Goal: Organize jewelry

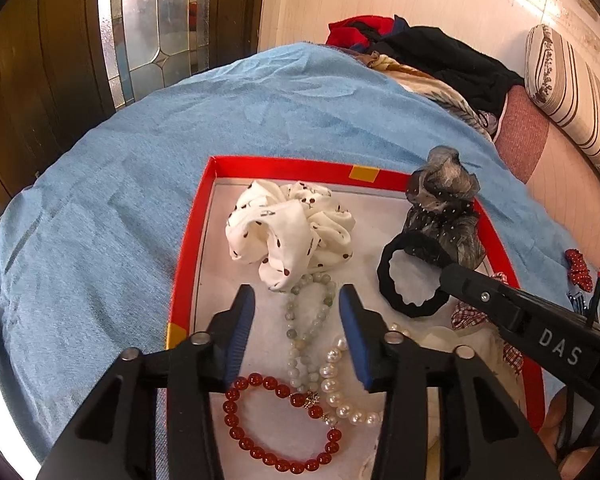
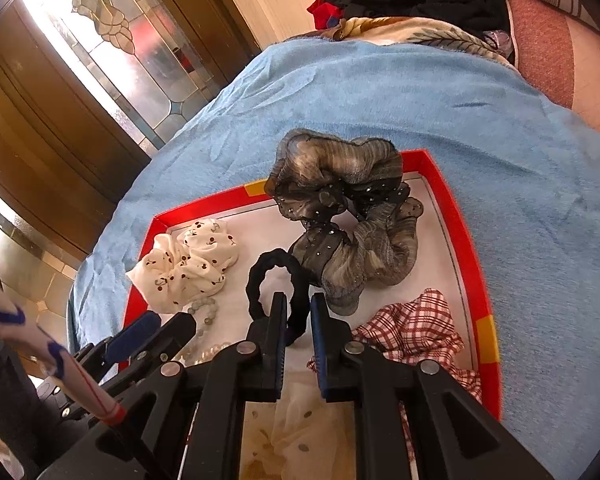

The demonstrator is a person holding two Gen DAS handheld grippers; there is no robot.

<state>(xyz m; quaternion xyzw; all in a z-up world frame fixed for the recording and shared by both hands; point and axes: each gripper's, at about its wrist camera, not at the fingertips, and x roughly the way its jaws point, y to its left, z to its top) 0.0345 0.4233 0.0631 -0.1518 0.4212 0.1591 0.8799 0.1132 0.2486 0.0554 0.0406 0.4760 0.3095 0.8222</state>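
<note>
Nearest the left wrist camera, a red bead bracelet (image 1: 280,424) lay on the pale floor of a red-walled tray (image 1: 188,272), close to the tray's near edge. Above it, the left gripper (image 1: 296,320) stood with its jaws parted and nothing pressed between the blue pads. A pale green bead bracelet (image 1: 306,328) lay on the tray floor directly under that gap, running from the red bracelet toward a white spotted scrunchie (image 1: 292,228) in the tray's middle. A white pearl bracelet (image 1: 342,384) curved just beside the right pad.

The right gripper (image 2: 299,316) had its jaws narrowed onto a black hair tie (image 2: 278,288), whose near part passed between the pads while the loop stood out beyond the fingertips. The tie hung over the tray floor, just in front of a grey sheer scrunchie (image 2: 340,216) near the tray's far right corner. A red checked scrunchie (image 2: 416,328) lay by the tray's right edge. The tray rested on a blue blanket (image 1: 120,200), with piled clothes (image 1: 440,56) at its far edge.
</note>
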